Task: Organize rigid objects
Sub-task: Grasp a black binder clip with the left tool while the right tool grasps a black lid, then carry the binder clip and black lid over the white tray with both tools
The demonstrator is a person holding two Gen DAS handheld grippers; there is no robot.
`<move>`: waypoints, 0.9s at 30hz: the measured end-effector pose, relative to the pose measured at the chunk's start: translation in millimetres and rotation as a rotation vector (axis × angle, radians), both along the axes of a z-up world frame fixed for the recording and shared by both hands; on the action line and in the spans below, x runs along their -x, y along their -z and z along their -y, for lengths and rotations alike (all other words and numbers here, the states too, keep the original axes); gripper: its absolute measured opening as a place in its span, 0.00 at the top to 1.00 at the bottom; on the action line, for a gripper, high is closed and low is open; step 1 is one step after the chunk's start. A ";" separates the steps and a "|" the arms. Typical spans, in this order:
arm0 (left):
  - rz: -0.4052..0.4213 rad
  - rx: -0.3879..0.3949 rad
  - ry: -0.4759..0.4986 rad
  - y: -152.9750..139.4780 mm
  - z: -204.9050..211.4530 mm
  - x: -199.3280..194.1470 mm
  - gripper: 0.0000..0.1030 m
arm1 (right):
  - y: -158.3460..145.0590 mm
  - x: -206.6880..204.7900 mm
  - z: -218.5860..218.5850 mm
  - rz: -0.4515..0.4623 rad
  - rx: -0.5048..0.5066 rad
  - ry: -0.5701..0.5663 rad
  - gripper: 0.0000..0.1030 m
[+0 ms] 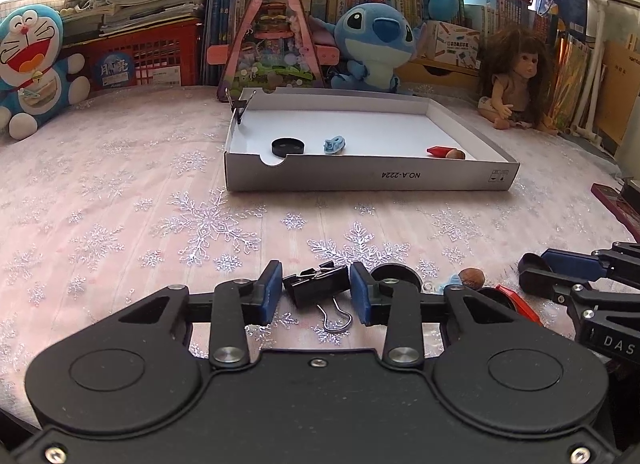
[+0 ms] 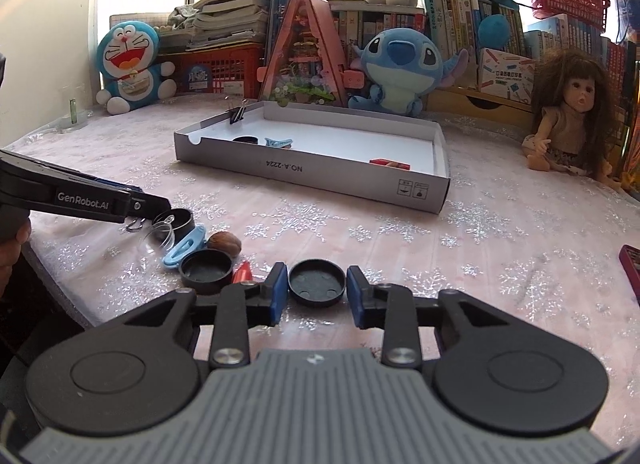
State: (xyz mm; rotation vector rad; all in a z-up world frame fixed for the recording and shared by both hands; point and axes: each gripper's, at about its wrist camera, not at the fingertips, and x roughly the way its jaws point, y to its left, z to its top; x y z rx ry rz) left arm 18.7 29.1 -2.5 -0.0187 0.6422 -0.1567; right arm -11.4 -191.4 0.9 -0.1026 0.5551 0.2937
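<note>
Left gripper (image 1: 316,291) sits low over the pink snowflake tablecloth (image 1: 120,204), blue pads pressed on both sides of a black binder clip (image 1: 316,284); its wire handles lie toward the camera. Closed on the clip.

Right gripper (image 2: 317,286) has a black round lid (image 2: 317,282) between its pads, lid flat on the cloth, hollow side up. Pads look to touch the rim on both sides; gripping it.

Just left of that lid in the right wrist view: a second black lid (image 2: 206,269), a red piece (image 2: 243,273), a walnut (image 2: 225,243), a light-blue clip (image 2: 183,249), a clear dome (image 2: 160,235) and a black ring-shaped cap (image 2: 182,220), all bunched together.

Farther back, an open grey cardboard box (image 1: 372,178) lies on the cloth. Inside: black lid (image 1: 288,146), blue clip (image 1: 334,144), red piece (image 1: 438,151) touching a walnut (image 1: 456,154). A binder clip (image 1: 240,106) is clamped upright on the box's left wall.
</note>
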 end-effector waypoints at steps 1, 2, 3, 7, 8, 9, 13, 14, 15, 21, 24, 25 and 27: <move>-0.001 -0.001 -0.002 -0.3 -0.1 -0.4 0.67 | -0.5 -1.0 0.8 -0.001 -0.001 0.007 0.64; -0.001 -0.002 -0.001 -0.6 -0.4 -0.9 0.67 | -1.2 -2.5 2.0 -0.002 -0.002 0.015 0.64; -0.002 -0.006 0.000 -0.9 -0.2 -1.2 0.67 | -1.8 -3.7 2.9 -0.003 -0.004 0.023 0.64; 0.005 -0.017 0.003 -3.8 0.5 -1.5 0.67 | -3.9 -7.9 5.4 -0.003 -0.002 0.052 0.64; 0.008 -0.017 0.004 -4.9 0.3 -1.9 0.67 | -4.7 -9.1 6.3 -0.002 -0.001 0.059 0.64; 0.012 -0.017 0.005 -6.7 0.0 -2.6 0.67 | -5.7 -10.2 7.3 0.001 -0.001 0.067 0.64; 0.033 -0.023 -0.001 -15.4 -1.9 -8.7 0.67 | -9.9 -17.3 12.6 0.004 -0.007 0.096 0.64; 0.039 -0.026 -0.004 -17.6 -2.8 -10.4 0.67 | -11.3 -20.3 14.5 0.000 -0.010 0.107 0.64; 0.045 -0.029 -0.008 -19.8 -3.7 -12.0 0.67 | -12.4 -23.1 16.8 -0.002 -0.015 0.118 0.64; 0.060 -0.028 -0.012 -30.3 -7.6 -24.6 0.67 | -19.5 -41.8 24.8 -0.010 -0.017 0.170 0.65; 0.067 -0.036 -0.023 -31.9 -6.3 -33.4 0.67 | -24.5 -53.7 26.3 -0.013 -0.027 0.187 0.65; 0.070 -0.043 -0.031 -32.0 -5.3 -36.5 0.67 | -26.1 -57.7 26.4 -0.013 -0.030 0.193 0.65; 0.076 -0.042 -0.035 -33.6 -3.7 -42.8 0.67 | -29.8 -66.3 27.0 -0.012 -0.035 0.206 0.65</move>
